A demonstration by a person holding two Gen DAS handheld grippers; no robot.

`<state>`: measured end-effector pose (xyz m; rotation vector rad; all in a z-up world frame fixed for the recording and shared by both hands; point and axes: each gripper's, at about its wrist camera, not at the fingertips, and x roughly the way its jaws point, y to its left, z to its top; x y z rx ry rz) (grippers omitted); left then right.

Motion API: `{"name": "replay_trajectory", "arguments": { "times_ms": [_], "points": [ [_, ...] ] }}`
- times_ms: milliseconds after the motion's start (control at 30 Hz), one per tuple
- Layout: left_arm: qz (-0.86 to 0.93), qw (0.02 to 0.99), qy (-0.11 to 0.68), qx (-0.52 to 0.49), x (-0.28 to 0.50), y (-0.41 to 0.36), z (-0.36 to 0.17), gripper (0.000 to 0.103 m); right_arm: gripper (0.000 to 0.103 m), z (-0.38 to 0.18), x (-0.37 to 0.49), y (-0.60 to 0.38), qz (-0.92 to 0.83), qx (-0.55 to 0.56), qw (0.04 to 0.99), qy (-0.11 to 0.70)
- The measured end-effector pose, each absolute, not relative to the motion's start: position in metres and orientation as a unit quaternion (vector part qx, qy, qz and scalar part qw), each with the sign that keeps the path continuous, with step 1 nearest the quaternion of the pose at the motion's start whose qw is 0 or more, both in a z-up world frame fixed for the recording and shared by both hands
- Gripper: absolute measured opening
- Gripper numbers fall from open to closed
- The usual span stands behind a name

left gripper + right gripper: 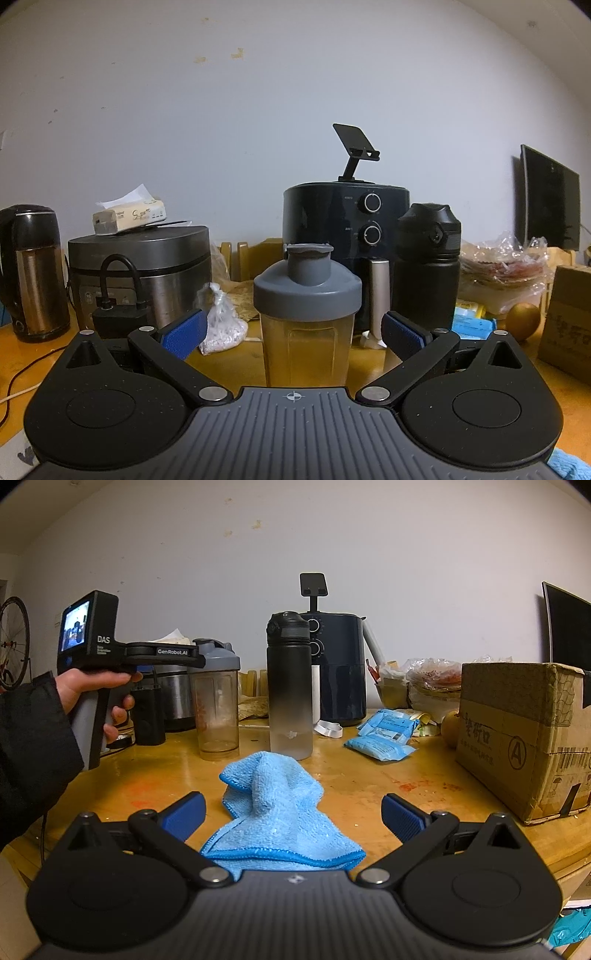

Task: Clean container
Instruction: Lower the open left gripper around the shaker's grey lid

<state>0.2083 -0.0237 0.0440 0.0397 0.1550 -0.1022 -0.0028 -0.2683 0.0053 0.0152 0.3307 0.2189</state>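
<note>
The clear plastic shaker cup with a grey screw lid (307,314) stands upright on the yellow wooden tabletop (369,786), directly ahead of the left claw (295,332), whose blue-padded fingers (186,328) are spread wide on either side of the cup without touching it. In the right wrist view a person's hand (96,690) in a dark sleeve holds that left claw's grip, with the claw's arms level with the cup's lid.

The right claw (293,814) is likewise spread open and holds nothing; a crumpled light-blue microfibre cloth (275,812) lies on the tabletop between its fingers, one peak of it standing up (whether the pads brush the cloth cannot be told). Just beyond the cloth stands a tall black-to-frosted water bottle with a black cap (290,686), to the right of the shaker cup and apart from it. Behind the bottle sits a dark navy air fryer with two round dials (347,236), a black phone stand (356,149) on top. A grey rice cooker (140,269) sits at the left, and a brown cardboard box (524,734) at the right edge.
</note>
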Motion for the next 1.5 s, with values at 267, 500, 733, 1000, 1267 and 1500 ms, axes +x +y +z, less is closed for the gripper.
{"name": "replay_trajectory", "arguments": {
  "times_ms": [267, 500, 733, 1000, 1267, 1500],
  "points": [
    [-0.051, 0.995, 0.08, 0.021, 0.219, -0.025, 0.043, 0.103, 0.103, 0.004, -0.003, -0.269, 0.108, 0.008, 0.98, 0.166],
    [-0.05, 0.995, 0.08, 0.021, 0.227, -0.026, 0.044, 0.103, 0.103, 0.003, -0.003, -0.269, 0.108, 0.008, 0.98, 0.168],
    [-0.05, 0.995, 0.077, 0.025, 0.235, -0.028, 0.045, 0.103, 0.103, 0.002, -0.004, -0.27, 0.106, 0.008, 0.98, 0.17],
    [-0.047, 0.995, 0.079, 0.025, 0.244, -0.029, 0.044, 0.103, 0.103, 0.0, -0.003, -0.27, 0.104, 0.008, 0.979, 0.173],
    [-0.054, 0.995, 0.081, 0.028, 0.254, -0.031, 0.042, 0.103, 0.103, 0.0, -0.004, -0.27, 0.102, 0.006, 0.979, 0.174],
    [-0.058, 0.994, 0.084, 0.028, 0.261, -0.032, 0.04, 0.103, 0.103, -0.001, -0.005, -0.271, 0.099, 0.006, 0.979, 0.177]
  ]
}}
